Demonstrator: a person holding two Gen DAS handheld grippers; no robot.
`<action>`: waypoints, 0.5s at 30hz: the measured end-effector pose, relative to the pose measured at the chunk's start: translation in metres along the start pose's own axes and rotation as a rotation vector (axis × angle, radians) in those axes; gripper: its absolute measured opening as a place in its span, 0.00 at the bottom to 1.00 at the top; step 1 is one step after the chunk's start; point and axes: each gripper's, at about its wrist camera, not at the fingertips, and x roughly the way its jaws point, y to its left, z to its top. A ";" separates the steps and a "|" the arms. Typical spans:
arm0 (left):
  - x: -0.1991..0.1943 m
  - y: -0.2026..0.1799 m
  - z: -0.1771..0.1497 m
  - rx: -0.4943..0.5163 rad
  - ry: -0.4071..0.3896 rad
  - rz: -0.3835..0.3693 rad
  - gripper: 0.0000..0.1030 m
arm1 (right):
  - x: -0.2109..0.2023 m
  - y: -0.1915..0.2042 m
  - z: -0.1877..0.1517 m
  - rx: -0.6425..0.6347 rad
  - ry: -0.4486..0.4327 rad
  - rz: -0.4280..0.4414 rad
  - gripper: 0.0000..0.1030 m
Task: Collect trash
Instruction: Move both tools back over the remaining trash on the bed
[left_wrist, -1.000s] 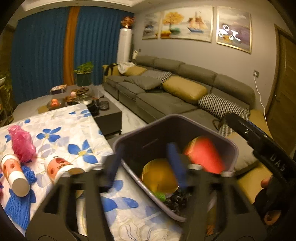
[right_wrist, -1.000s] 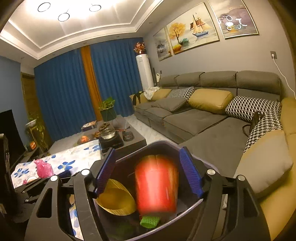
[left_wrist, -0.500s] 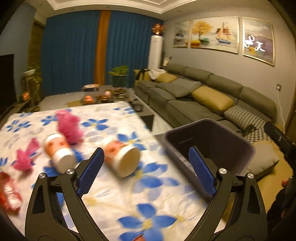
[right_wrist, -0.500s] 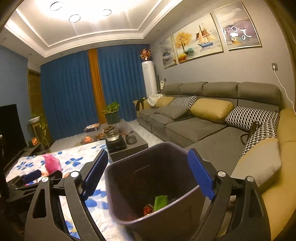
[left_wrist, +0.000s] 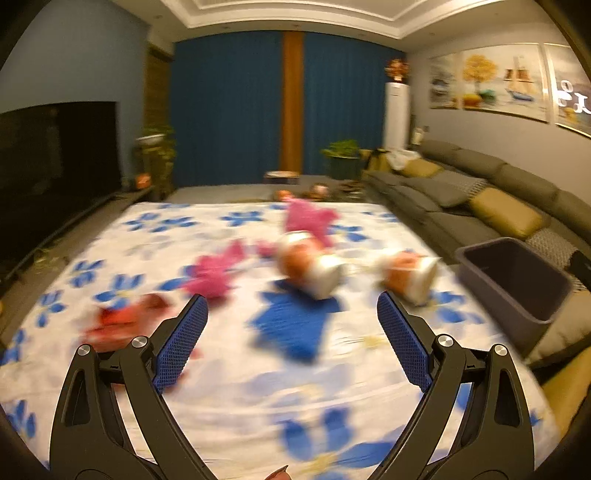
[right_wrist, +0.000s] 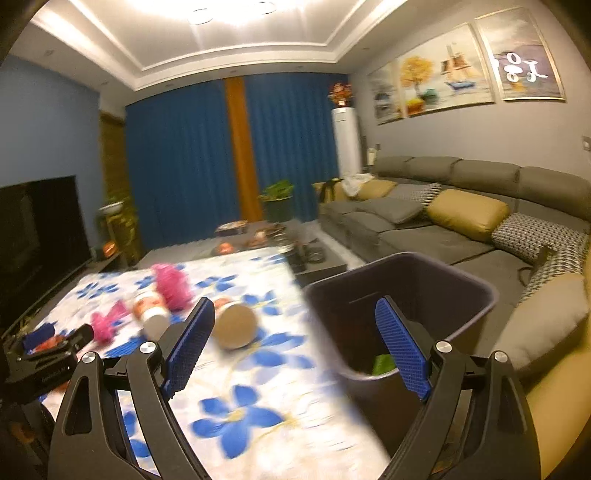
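Left gripper (left_wrist: 291, 325) jaws wide, nothing between them; above floral-clothed bench (left_wrist: 258, 387). Two paper cups (left_wrist: 310, 264) (left_wrist: 408, 273) lying tipped ahead of jaws, pink mesh scraps (left_wrist: 214, 273) and red wrapper (left_wrist: 122, 325) to left, all blurred. Right gripper (right_wrist: 295, 332) jaws wide, empty; dark trash bin (right_wrist: 402, 291) beside bench edge, behind right jaw.
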 end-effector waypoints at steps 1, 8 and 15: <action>-0.002 0.011 -0.001 -0.012 0.001 0.016 0.89 | -0.001 0.010 -0.003 -0.005 0.004 0.017 0.84; -0.015 0.089 -0.012 -0.086 0.016 0.129 0.89 | 0.002 0.070 -0.016 -0.054 0.036 0.121 0.84; -0.017 0.131 -0.024 -0.103 0.031 0.172 0.89 | 0.008 0.113 -0.024 -0.093 0.058 0.179 0.84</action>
